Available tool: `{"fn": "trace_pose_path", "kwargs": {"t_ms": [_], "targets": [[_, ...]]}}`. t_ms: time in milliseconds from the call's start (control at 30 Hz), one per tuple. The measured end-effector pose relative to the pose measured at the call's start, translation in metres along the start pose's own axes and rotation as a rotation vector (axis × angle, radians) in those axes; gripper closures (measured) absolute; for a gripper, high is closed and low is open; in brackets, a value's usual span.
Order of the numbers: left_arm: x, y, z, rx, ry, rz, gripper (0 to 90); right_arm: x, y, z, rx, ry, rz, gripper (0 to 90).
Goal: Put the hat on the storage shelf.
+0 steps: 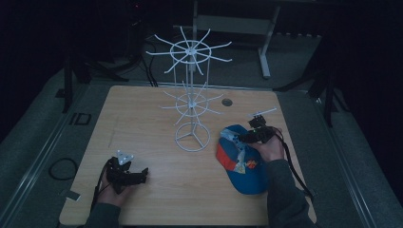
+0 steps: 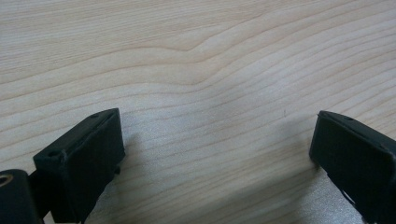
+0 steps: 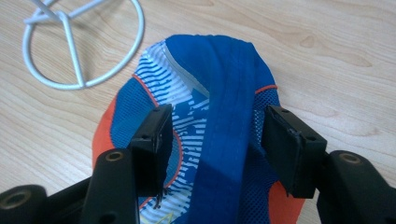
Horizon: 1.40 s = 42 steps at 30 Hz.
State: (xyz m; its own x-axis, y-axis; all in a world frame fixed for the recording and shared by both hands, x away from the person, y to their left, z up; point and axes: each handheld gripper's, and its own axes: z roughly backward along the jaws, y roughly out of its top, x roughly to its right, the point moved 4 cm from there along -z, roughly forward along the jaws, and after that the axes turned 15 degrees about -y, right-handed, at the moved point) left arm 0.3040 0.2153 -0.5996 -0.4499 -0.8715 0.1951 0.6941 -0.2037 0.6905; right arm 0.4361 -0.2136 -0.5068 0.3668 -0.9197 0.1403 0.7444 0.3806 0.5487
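A blue cap point(image 1: 241, 161) with orange and white panels lies on the wooden table point(image 1: 142, 114), right of centre. My right gripper point(image 1: 237, 137) is at the cap's far end and stands open. In the right gripper view its jaws point(image 3: 224, 140) straddle a raised blue fold of the cap point(image 3: 219, 79), with a gap on each side. A white wire rack point(image 1: 192, 102) with two tiers of hooks stands mid-table on a ring base point(image 3: 71, 46), just left of the cap. My left gripper point(image 1: 141, 175) rests low at the front left, open point(image 2: 217, 144) over bare wood point(image 2: 196, 60).
A small round grommet point(image 1: 227, 102) sits in the table top behind the rack. The surroundings beyond the table are dark, with a metal frame leg point(image 1: 265, 52) at the back. Cables trail from both grippers toward the table's near edge.
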Motion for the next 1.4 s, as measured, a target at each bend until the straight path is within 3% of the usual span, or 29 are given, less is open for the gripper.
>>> {"fn": "trace_pose_path", "kwargs": {"t_ms": [467,733,900,1033,1133,1400], "targets": [[0.0,0.0,0.0,0.0,0.0,0.0,3.1,-0.005,0.001,-0.014,-0.061,0.011,0.037,46.0],[0.0,0.0,0.0,0.0,0.0,0.0,3.2,-0.005,0.0,-0.021,-0.1,0.018,0.026,48.8],[0.0,0.0,0.0,0.0,0.0,0.0,3.1,-0.004,-0.001,-0.028,-0.134,0.013,0.026,55.5],[0.0,0.0,0.0,0.0,0.0,0.0,3.1,-0.005,-0.001,-0.03,-0.153,0.03,0.033,73.2],[0.0,0.0,0.0,0.0,0.0,0.0,3.1,-0.006,-0.001,-0.026,-0.124,0.033,0.044,86.1],[0.0,0.0,0.0,0.0,0.0,0.0,3.1,-0.007,-0.002,-0.014,-0.096,0.033,0.063,87.8]]}}
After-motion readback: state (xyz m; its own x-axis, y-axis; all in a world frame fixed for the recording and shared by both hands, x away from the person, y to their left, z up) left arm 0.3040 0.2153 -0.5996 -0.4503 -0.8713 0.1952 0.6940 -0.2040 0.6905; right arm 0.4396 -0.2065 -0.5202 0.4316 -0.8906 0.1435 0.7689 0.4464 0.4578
